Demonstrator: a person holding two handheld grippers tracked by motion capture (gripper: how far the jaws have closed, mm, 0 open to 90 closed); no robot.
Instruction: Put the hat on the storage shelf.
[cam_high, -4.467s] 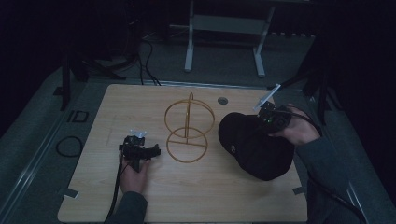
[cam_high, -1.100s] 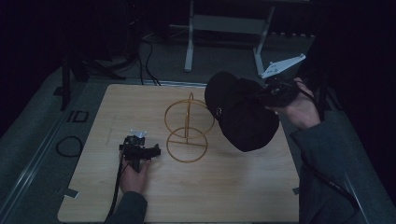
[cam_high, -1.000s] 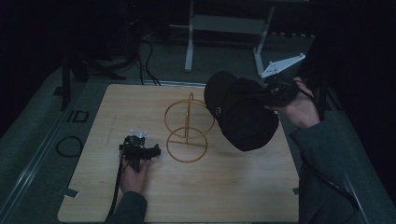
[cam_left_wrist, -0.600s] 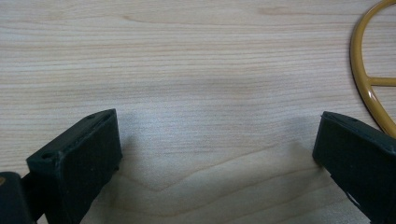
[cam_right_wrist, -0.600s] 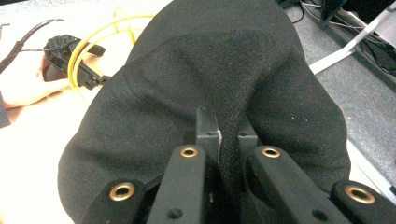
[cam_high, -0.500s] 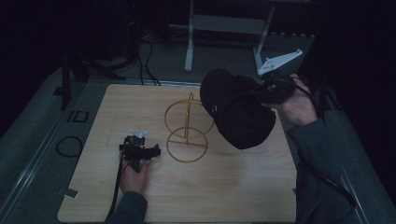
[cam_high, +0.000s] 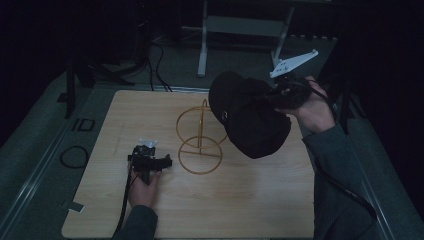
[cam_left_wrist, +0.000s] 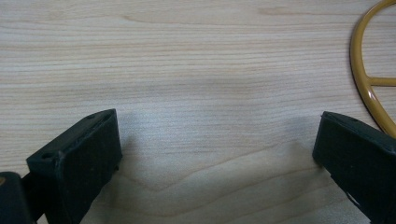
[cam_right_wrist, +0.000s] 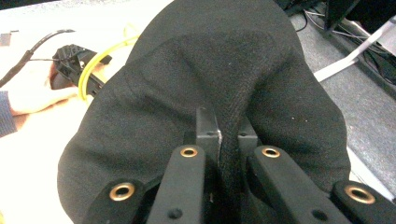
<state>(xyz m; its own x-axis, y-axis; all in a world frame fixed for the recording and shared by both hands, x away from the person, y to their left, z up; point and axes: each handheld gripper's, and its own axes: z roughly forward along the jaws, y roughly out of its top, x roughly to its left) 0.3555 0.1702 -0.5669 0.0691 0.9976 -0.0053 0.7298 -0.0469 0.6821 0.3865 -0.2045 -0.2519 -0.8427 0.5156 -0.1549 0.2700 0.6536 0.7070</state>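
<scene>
A black cap (cam_high: 250, 120) hangs in the air over the right half of the wooden table (cam_high: 240, 200), its crown close to the top ring of a gold wire stand (cam_high: 200, 131). My right gripper (cam_high: 279, 94) is shut on the cap's fabric; in the right gripper view a fold of the cap (cam_right_wrist: 210, 79) is pinched between the jaws of my right gripper (cam_right_wrist: 229, 133). My left gripper (cam_high: 149, 154) rests on the table left of the stand's base, open. In the left gripper view my left gripper (cam_left_wrist: 217, 154) has bare wood between its jaws, with the stand's base ring (cam_left_wrist: 362, 88) at the right.
A grey three-cornered plate (cam_high: 292, 62) sticks up from the right gripper. A cable loop (cam_high: 74, 156) lies on the grey floor left of the table. White desk legs (cam_high: 202, 47) stand behind the table. The left hand (cam_right_wrist: 32, 98) holds its gripper beside the yellow wire (cam_right_wrist: 95, 60).
The cap lay on the table's right side at first. My right gripper has since lifted it and carried it up and left towards the stand's top. The left gripper has kept still.
</scene>
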